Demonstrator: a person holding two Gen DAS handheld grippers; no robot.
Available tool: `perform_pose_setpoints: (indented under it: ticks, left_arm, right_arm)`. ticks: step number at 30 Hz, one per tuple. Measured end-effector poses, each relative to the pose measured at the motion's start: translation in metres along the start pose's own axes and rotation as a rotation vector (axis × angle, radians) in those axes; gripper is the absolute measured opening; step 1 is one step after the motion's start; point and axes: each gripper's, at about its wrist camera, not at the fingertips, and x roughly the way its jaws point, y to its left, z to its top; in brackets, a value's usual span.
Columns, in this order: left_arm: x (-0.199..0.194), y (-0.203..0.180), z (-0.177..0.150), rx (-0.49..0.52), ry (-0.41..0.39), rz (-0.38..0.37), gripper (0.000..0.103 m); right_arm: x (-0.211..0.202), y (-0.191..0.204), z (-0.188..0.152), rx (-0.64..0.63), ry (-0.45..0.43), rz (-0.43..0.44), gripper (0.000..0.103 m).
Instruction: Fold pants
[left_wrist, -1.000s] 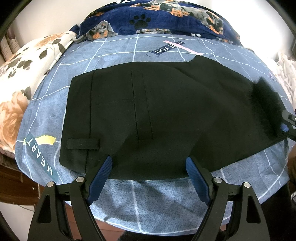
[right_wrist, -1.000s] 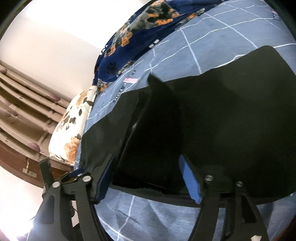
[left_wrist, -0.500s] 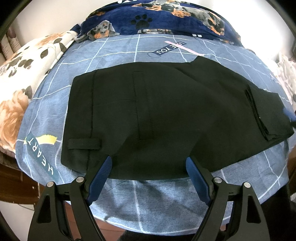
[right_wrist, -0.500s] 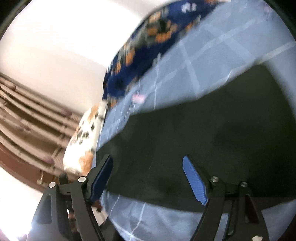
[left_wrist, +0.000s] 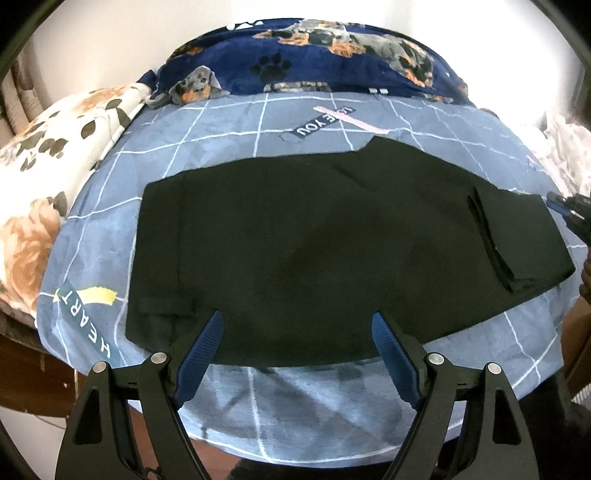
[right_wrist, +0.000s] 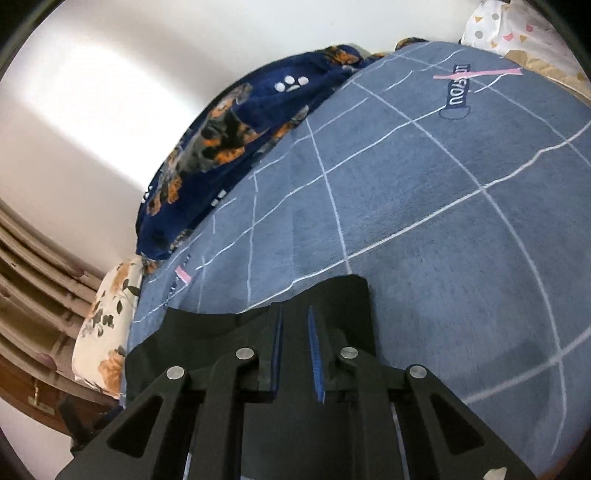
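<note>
Since the earlier frames the leg end of the black pants (left_wrist: 332, 251) now lies folded over near the right edge of the bed (left_wrist: 303, 398), so a first fold looks done. Pants rest flat across the middle of the checked blue cover. Behind, a dog-print blanket (left_wrist: 314, 62) lies against the white wall. Left gripper (left_wrist: 297, 354) hovers open above the near hem, holding nothing. Right gripper (right_wrist: 295, 354) is closing, nothing visible between its jaws.

Right tool (left_wrist: 569, 212) cut off
</note>
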Motion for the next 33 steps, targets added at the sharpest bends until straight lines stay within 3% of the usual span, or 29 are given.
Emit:
perform_pose_setpoints:
  ticks: [2,4,13,14,21,26,28,29,33]
  left_arm:
    - [0.004,-0.003,0.001,0.002,0.015,0.0,0.083]
    - [0.006,-0.007,0.001,0.007,0.023,0.001,0.083]
    - [0.01,-0.015,0.0,0.023,0.036,0.001,0.083]
    - [0.008,-0.014,0.001,0.025,0.028,0.005,0.083]
    - [0.006,-0.006,0.003,-0.006,0.007,-0.002,0.086]
    - [0.01,-0.008,0.001,-0.003,0.023,0.001,0.086]
    - [0.008,-0.009,0.001,0.003,0.015,0.009,0.086]
    - [0.008,-0.008,0.001,0.0,0.012,0.01,0.086]
    - [0.006,0.005,0.004,-0.051,0.015,-0.021,0.086]
  right_arm:
    - [0.012,-0.007,0.003,-0.001,0.027,-0.037,0.011]
    - [0.021,-0.021,0.002,0.044,0.053,-0.049,0.002]
    - [0.019,-0.049,-0.002,0.191,0.042,0.106,0.001]
    - [0.014,-0.048,-0.003,0.198,0.032,0.133,0.011]
    - [-0.031,-0.039,-0.04,0.121,0.064,0.36,0.011]
    - [-0.031,-0.038,-0.077,0.075,0.118,0.399,0.011]
    - [-0.023,-0.048,-0.087,0.11,0.127,0.396,0.008]
    - [-0.02,-0.053,-0.089,0.131,0.125,0.398,0.0]
    - [-0.014,-0.074,-0.096,0.218,0.1,0.427,0.0]
